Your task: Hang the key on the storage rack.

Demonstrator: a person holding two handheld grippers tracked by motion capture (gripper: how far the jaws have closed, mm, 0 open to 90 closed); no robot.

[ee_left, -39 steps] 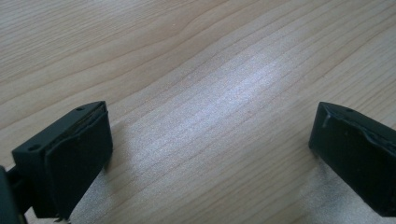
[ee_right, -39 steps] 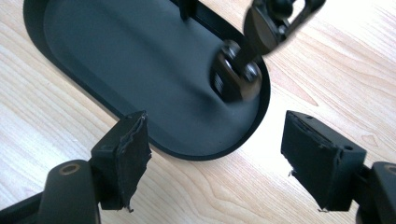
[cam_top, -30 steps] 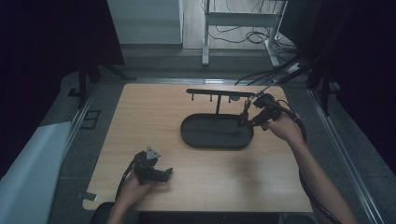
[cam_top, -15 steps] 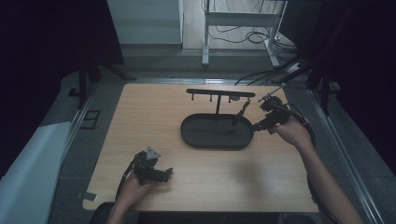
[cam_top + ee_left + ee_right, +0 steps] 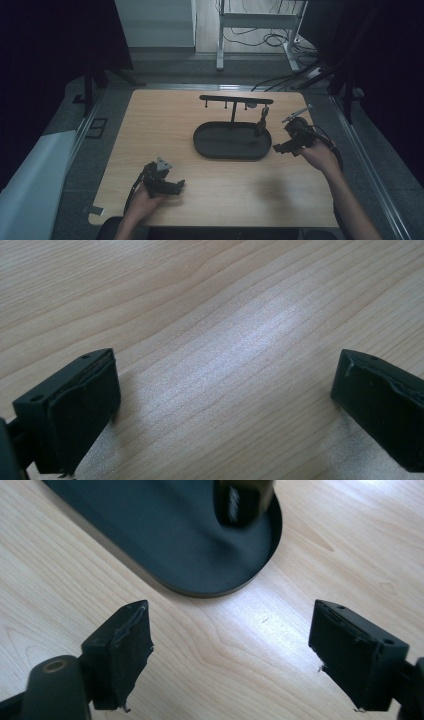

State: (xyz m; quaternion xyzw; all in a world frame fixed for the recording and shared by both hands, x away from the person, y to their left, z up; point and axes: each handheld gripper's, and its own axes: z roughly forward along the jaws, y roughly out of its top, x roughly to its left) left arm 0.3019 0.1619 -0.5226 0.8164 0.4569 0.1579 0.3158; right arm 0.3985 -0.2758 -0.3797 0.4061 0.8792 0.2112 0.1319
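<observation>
High view: the right gripper (image 5: 280, 148) sits just off the right end of a black oval tray (image 5: 220, 147) on the wooden table (image 5: 165, 125). From the tray rises a thin post carrying a horizontal bar with small pegs, a hanger stand (image 5: 235, 100). A small dark object (image 5: 260, 123) hangs from the bar near its right end, dangling over the tray's right portion, a little beyond and left of the right gripper; what it is cannot be told. The tray floor otherwise looks bare.

In the right gripper view the jaws stand wide apart with only table wood between them; they have just been opening and grip nothing. The tray's rounded end (image 5: 225, 587) lies just ahead of the jaws, not touching them, and the hanging object (image 5: 242, 502) shows blurred at the top, over the tray's inside.

The left gripper (image 5: 175, 186) rests low at the near left of the table, well apart from the tray. In the left gripper view its jaws are spread wide over bare wood (image 5: 225, 340), holding nothing.
</observation>
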